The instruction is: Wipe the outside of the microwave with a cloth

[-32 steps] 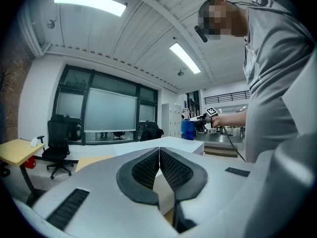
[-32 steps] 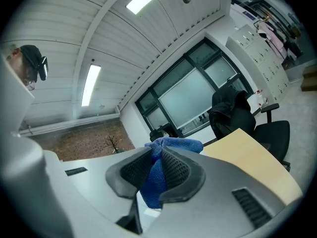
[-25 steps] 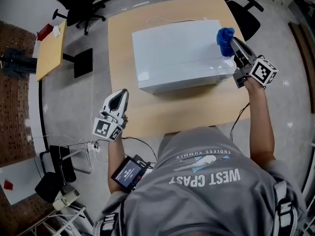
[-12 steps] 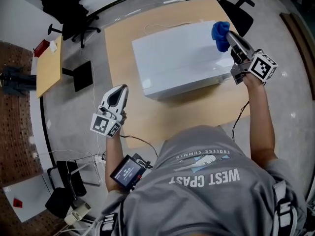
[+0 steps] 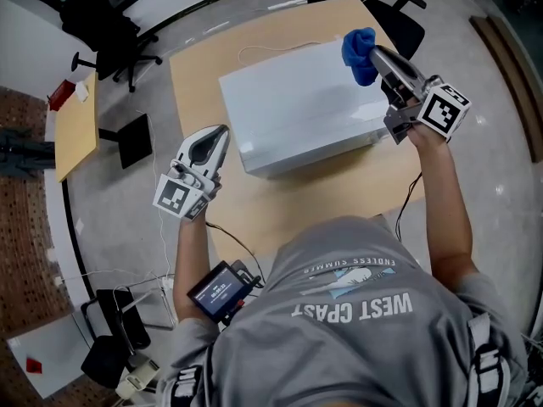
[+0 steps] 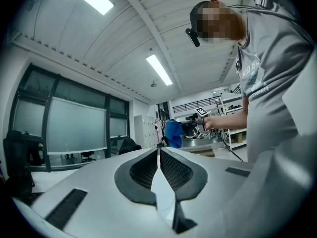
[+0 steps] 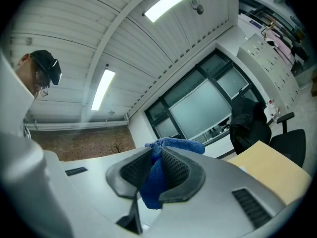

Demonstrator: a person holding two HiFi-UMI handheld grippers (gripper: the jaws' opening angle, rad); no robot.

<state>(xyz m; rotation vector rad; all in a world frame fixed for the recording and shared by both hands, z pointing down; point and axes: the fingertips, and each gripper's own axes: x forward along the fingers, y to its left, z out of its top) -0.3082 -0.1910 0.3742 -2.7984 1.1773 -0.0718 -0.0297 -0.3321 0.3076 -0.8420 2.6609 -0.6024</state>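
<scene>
The person stood at a wooden table [image 5: 280, 206] with the white microwave [image 5: 297, 100] sitting on it. The right gripper [image 5: 377, 58] was clamped on a bunched blue cloth [image 5: 356, 49], held at the far right corner of the microwave's top. From where I stood I could not tell whether the cloth actually touched the surface. The left gripper [image 5: 219, 136] had its jaws pressed together with nothing between them and was held up beside the microwave's left end. A black office chair [image 5: 399, 24] stood beyond the table.
</scene>
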